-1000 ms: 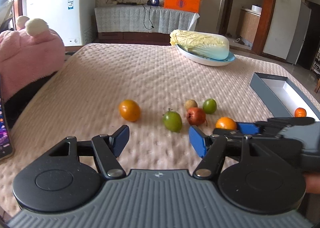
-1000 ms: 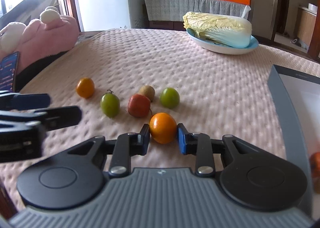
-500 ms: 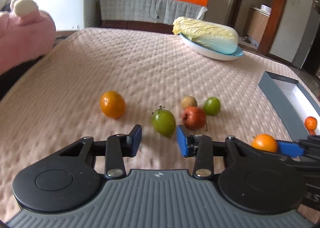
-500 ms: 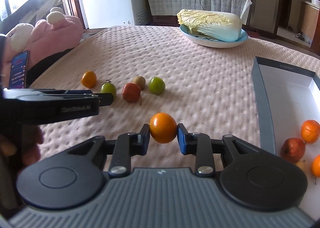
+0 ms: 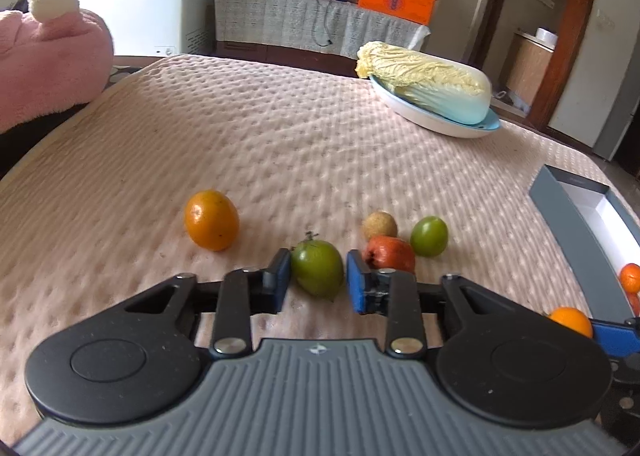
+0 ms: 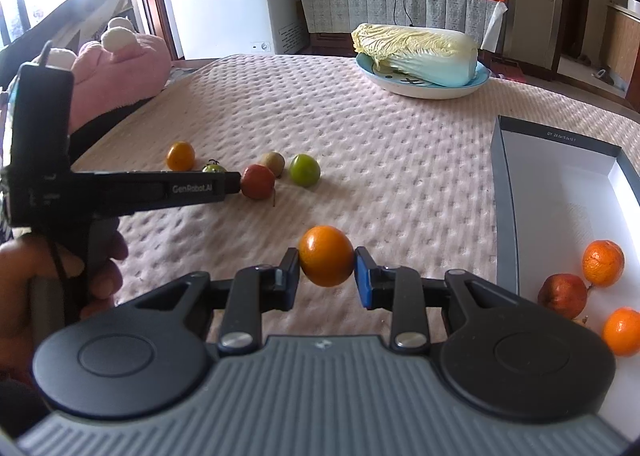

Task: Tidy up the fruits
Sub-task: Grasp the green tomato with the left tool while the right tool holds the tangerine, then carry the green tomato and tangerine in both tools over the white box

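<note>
My left gripper (image 5: pixel 318 280) is low over the pink quilted cloth, its jaws closing on a green fruit (image 5: pixel 317 267) with a stalk. Both blue pads meet its sides while it rests on the cloth. Beside it lie an orange (image 5: pixel 211 219), a red fruit (image 5: pixel 390 254), a small brown fruit (image 5: pixel 379 224) and a second green fruit (image 5: pixel 429 235). My right gripper (image 6: pixel 327 268) is shut on an orange (image 6: pixel 326 256), held above the cloth just left of the grey box (image 6: pixel 505 192). In that box lie two oranges (image 6: pixel 603 262) and a red fruit (image 6: pixel 564 295).
A cabbage (image 5: pixel 432 84) lies on a blue-rimmed plate (image 5: pixel 440 124) at the far right of the table. A pink plush toy (image 5: pixel 48 68) sits at the left edge. A person's hand (image 6: pixel 24 288) holds the left gripper's handle. Open cloth stretches between the fruits and the plate.
The left gripper came forward and down onto the green fruit, and its jaws narrowed from wide to touching it. The right gripper lifted its orange and carried it right, beside the box.
</note>
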{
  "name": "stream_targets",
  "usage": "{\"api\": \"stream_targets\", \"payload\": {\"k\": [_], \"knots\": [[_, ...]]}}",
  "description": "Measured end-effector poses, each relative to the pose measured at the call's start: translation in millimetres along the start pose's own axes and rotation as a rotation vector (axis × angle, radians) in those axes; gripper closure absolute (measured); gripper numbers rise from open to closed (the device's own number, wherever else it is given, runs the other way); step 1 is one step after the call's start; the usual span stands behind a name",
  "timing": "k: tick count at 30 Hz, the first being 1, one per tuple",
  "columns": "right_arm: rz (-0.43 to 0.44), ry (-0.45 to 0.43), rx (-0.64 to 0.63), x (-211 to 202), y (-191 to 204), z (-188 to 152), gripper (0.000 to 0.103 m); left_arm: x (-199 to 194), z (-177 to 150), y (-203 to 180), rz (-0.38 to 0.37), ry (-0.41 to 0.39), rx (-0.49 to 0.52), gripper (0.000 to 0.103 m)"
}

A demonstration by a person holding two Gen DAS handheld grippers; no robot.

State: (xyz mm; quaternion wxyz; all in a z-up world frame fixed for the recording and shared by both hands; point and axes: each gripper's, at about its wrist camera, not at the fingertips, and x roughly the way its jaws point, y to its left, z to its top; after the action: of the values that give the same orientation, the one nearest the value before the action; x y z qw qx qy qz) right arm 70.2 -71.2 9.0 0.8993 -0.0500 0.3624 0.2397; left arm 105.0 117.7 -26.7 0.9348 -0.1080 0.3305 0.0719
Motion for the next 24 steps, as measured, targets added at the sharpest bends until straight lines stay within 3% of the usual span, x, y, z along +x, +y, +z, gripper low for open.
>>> {"api": "stream_targets", "payload": {"k": [15,24], "knots": [[0.022,-0.039,-0.001,-19,3,0,0.071,-30,10,-4,0.047,-0.016,0.026,0.074],[0.021,-0.074,0.005,-41,1,-5,0.071,-52,15,-21,0.032,-0.037,0.049,0.074]]}}
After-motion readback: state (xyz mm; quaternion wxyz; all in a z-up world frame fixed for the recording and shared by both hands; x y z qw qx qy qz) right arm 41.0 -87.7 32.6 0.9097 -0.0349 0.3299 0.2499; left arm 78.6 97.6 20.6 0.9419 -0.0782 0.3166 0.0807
